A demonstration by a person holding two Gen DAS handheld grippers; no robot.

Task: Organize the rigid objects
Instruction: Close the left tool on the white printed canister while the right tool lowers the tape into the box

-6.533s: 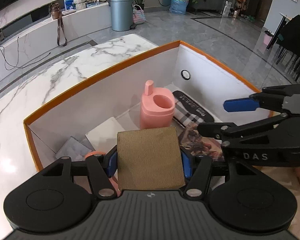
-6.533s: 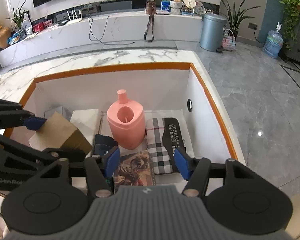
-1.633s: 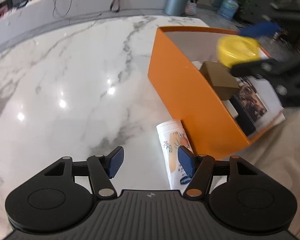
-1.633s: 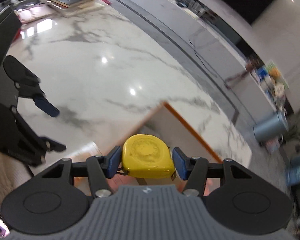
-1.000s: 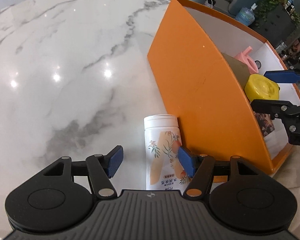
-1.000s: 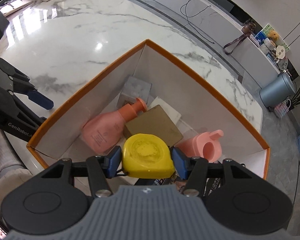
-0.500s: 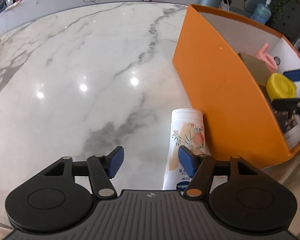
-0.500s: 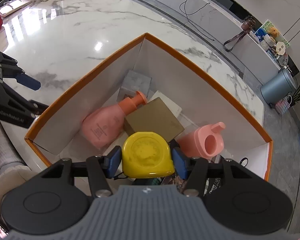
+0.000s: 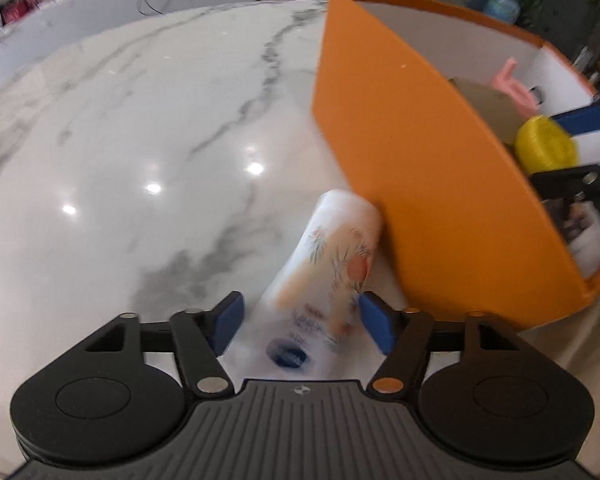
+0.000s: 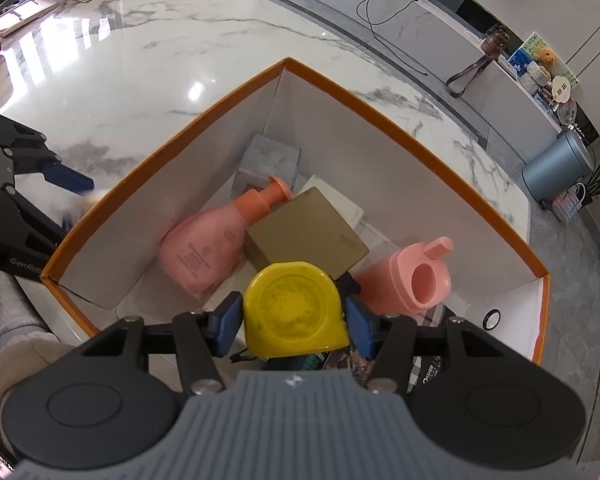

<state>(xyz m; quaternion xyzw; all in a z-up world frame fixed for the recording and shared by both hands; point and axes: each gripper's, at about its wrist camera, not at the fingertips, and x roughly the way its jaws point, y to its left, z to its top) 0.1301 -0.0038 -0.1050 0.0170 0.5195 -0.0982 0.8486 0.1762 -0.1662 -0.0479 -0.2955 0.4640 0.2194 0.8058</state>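
Clamped between the blue pads of the right gripper (image 10: 295, 322) is a yellow, round-cornered plastic tape-measure case (image 10: 296, 312), held above the near end of the orange-rimmed, white-lined cardboard box (image 10: 204, 120), over a tan cardboard block (image 10: 306, 236) flanked by a pink pump bottle (image 10: 208, 248) and a pink spouted cup (image 10: 408, 280). The case is best lowered into a free gap on the box floor before the jaws are parted, so that it is not left perched on the block. The left gripper (image 9: 298, 322) is spread wide with nothing gripped, its pads astride the base of a white floral-printed plastic bottle (image 9: 328, 252) lying on the marble tabletop (image 9: 120, 140) against the box's outer wall; it should be closed squarely across the bottle's body, as the bottle could otherwise be rolled.
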